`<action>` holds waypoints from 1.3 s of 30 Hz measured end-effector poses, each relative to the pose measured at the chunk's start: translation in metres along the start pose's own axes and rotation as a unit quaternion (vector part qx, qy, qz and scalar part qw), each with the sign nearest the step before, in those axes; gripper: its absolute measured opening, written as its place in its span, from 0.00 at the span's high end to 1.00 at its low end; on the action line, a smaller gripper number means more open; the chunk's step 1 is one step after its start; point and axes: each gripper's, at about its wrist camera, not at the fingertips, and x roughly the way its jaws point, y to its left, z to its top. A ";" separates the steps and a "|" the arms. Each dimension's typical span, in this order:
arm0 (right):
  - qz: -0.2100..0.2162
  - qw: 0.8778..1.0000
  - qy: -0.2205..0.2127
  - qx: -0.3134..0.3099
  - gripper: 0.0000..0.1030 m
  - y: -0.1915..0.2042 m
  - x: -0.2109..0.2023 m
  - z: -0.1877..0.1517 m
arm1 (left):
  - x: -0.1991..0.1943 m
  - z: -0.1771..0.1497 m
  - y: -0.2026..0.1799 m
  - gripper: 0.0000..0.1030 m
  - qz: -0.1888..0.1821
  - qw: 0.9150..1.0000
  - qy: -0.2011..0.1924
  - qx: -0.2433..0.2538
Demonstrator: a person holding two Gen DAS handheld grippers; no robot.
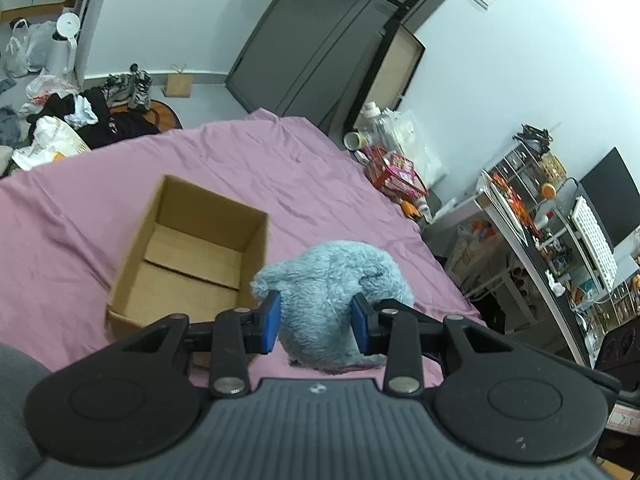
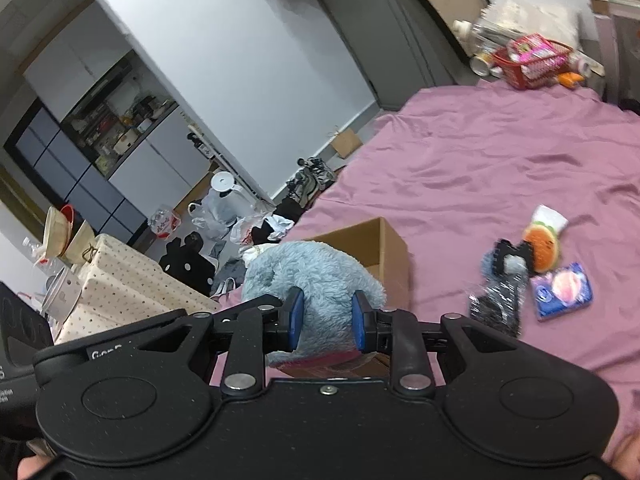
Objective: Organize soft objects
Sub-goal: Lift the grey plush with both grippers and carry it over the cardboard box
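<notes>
My left gripper (image 1: 316,322) is clamped on the plush (image 1: 332,280), blue pads (image 1: 271,320) pressed into its fur. My right gripper (image 2: 326,316) grips it too, pads (image 2: 295,314) sunk in either side.

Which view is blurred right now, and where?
Left wrist view: mostly sharp, plush and box crisp, fisheye bending the walls. Right wrist view: motion blur smears the small items on the sheet and the red basket; plush stays readable.
</notes>
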 end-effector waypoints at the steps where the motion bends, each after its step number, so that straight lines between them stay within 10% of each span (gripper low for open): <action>1: 0.003 1.000 0.000 -0.005 0.76 0.004 0.004 0.000 | -0.001 0.003 0.005 0.65 0.002 1.000 -0.002 -0.002; 39: -0.021 0.995 0.088 0.032 0.72 0.010 0.149 -0.035 | 0.095 0.023 0.129 0.64 0.078 0.991 0.091 -0.057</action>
